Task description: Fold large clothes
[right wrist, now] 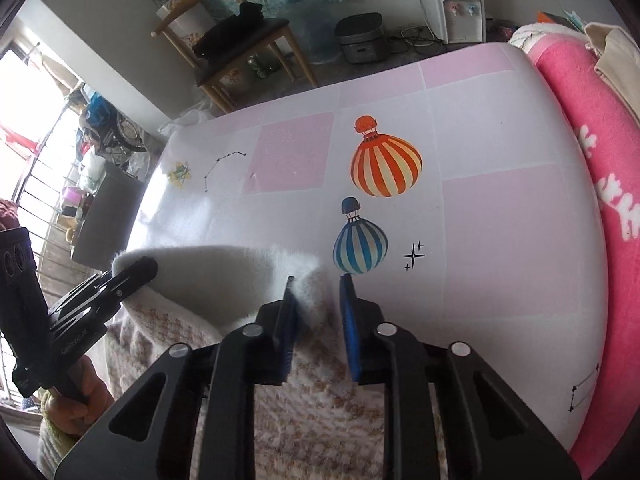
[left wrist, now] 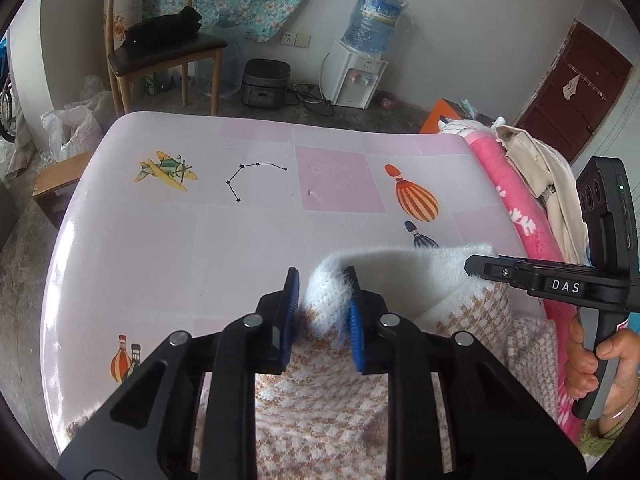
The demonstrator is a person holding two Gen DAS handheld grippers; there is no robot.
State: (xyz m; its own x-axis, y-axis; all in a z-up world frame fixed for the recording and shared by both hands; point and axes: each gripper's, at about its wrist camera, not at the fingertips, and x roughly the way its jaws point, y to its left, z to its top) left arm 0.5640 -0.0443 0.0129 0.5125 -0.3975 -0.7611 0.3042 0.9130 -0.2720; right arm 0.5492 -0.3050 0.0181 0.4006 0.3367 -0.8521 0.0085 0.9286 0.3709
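Jaws of left gripper (left wrist: 322, 280) pinching narrow on a fuzzy white fold of sweater (left wrist: 320, 400), blue pads pressing into the knit from both sides. Lifting that white edge off the surface (left wrist: 160, 260), with the brown-and-white checked body of the sweater trailing down beneath the fingers toward the near edge. Stretching the raised white band rightward to the right gripper (right wrist: 318, 282), jaws likewise narrowed and clamping a tuft of the same white edge between blue pads. Spanning the gap between both grippers in a shallow arc, inner white side facing up. Lying on a pink-and-white checked surface printed with an orange striped balloon (right wrist: 386, 168) and a blue one (right wrist: 360, 244), both just beyond the lifted edge. Bordering the surface's right side, a pink blanket (right wrist: 580, 128) with beige cloth (left wrist: 536, 176) piled on it. Gripping each handle, a hand (left wrist: 596, 364) showing at frame edge.
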